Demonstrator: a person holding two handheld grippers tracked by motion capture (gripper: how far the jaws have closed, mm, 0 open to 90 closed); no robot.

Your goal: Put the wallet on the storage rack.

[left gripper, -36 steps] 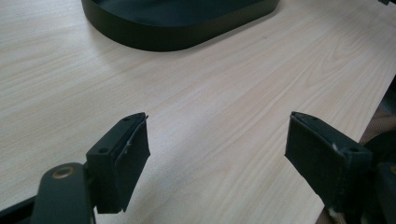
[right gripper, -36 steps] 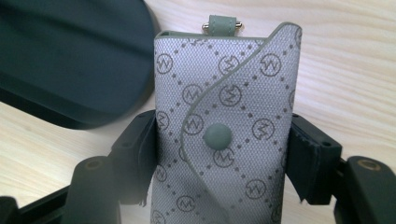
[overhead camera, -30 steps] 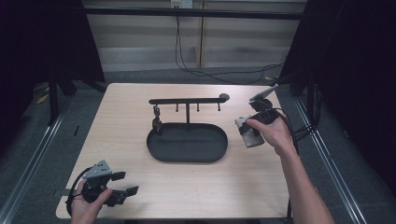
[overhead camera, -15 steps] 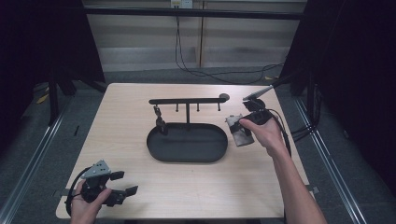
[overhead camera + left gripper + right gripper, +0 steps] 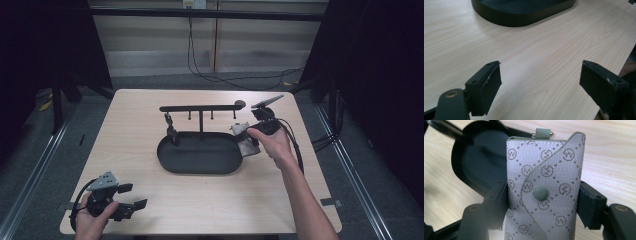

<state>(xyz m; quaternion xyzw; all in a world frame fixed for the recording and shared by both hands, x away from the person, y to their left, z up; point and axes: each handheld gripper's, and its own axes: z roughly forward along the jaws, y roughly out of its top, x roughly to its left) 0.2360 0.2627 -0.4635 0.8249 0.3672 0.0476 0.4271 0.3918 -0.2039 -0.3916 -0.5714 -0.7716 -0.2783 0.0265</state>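
- The wooden table (image 5: 150, 125) is pale with a light grain, and it carries everything else in the scene.
- A black oval tray (image 5: 200, 155) lies near the middle of the table. In the left gripper view its dark wall (image 5: 524, 15) shows at the top, well apart from that gripper's jaws.
- Behind the tray rises a black stand (image 5: 200, 108) with one horizontal bar on a thin post. Several short pegs hang down from the bar, and a small dark piece (image 5: 171, 131) hangs below its left part, reaching to the tray's edge.
- The right gripper (image 5: 248, 138) is held by the person's right hand (image 5: 272, 142) just at the right end of the tray. Its jaws are clamped on a grey pouch, one jaw against each long side.
- The grey pouch (image 5: 544, 190) is woven fabric with a diamond pattern of dots and round logos. It has a curved flap closed by a round grey snap (image 5: 540, 193), and a small metal fitting at its far end. In the right gripper view it is over the tray's rim, between tray and bare wood.
- The left gripper (image 5: 131, 196) is in the left hand (image 5: 92, 217) at the near left corner of the table. Its jaws stand wide apart with only bare wood between them.
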